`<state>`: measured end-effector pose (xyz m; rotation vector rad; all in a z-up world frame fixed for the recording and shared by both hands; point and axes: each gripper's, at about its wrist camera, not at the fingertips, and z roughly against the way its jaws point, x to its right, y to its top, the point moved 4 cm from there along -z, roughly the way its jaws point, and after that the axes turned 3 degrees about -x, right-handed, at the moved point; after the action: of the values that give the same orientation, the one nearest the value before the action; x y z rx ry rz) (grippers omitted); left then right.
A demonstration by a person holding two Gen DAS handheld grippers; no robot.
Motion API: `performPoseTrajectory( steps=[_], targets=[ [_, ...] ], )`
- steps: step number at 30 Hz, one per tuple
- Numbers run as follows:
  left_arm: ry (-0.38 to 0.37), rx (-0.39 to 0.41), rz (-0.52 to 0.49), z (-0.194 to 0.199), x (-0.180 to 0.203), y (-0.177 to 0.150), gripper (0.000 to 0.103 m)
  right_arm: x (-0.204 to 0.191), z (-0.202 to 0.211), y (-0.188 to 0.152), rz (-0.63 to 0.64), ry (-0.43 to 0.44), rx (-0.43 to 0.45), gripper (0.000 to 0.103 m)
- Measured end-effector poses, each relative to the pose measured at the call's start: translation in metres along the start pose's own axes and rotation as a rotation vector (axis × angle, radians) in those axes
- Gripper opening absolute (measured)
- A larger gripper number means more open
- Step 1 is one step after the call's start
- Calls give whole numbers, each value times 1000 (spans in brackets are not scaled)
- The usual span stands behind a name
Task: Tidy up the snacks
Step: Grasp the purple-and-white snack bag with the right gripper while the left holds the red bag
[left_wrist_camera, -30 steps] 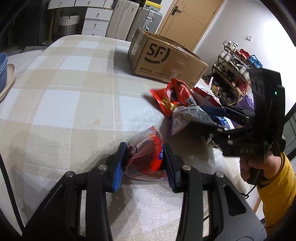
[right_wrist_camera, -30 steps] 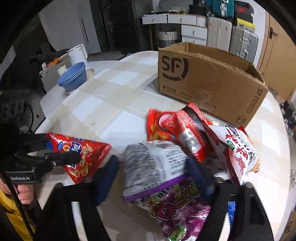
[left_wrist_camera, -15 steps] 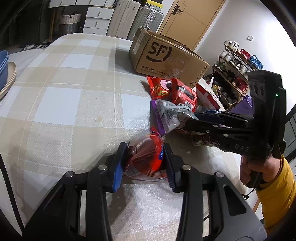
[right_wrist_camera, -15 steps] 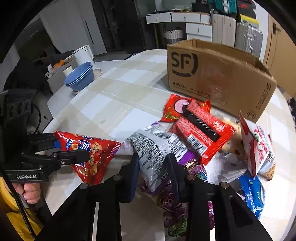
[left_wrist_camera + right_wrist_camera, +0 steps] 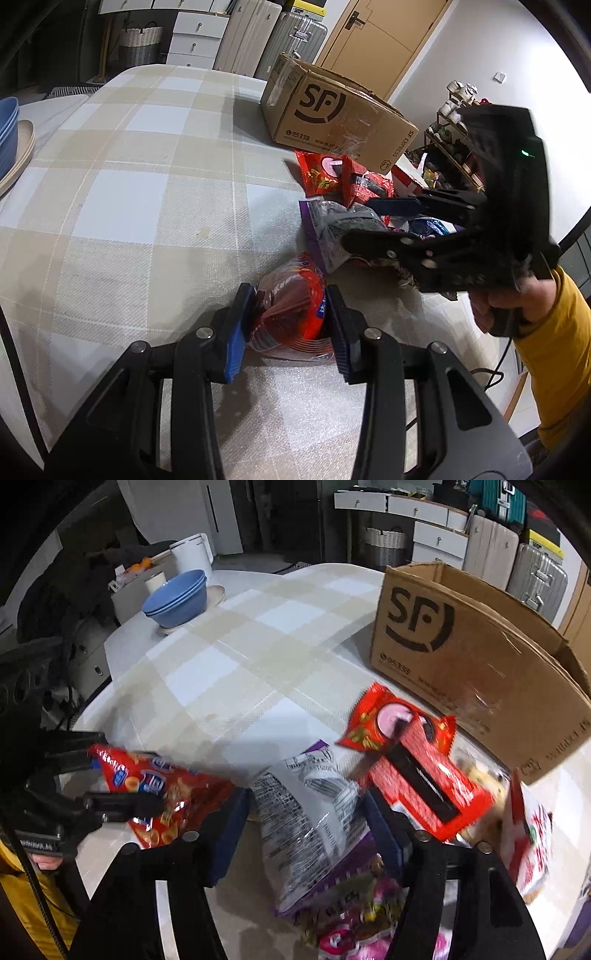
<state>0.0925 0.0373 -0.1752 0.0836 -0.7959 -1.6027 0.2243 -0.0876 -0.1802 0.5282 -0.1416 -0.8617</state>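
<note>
Checked tablecloth [image 5: 122, 192] spans table, SF cardboard box [image 5: 480, 657] open at far side, snack pile [image 5: 424, 775] loose in front of it. Your left gripper [image 5: 288, 325] pinches red chip bag [image 5: 291, 314], bag resting low on cloth. Your right gripper [image 5: 306, 819] has jaws just opening, spread either side of grey-and-purple packet [image 5: 310, 812], pads not pressing it. Step in hand looks like sorting bags from pile. Next: close right jaws on packet, or carry red bag to box.
</note>
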Motion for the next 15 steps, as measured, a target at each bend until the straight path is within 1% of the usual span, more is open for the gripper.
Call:
performPoseTrajectory(
  steps=[6,9,12,14,15],
  targets=[
    [-6,4,6,4,-6,-2,36,1,-12,8,9,61,-48,74],
    [-8,2,2,4,-6,-2,36,1,-19,9,-8,76,-68,75],
    [-11,1,0,4,-8,-3,36,0,-26,10,-21,83,-77,74],
    [-12,0,-4,4,-8,-3,36,-3,-30,8,-29,99,-92,65],
    [-12,0,-4,4,-7,-3,36,-6,-34,6,-35,108,-102,65]
  ],
)
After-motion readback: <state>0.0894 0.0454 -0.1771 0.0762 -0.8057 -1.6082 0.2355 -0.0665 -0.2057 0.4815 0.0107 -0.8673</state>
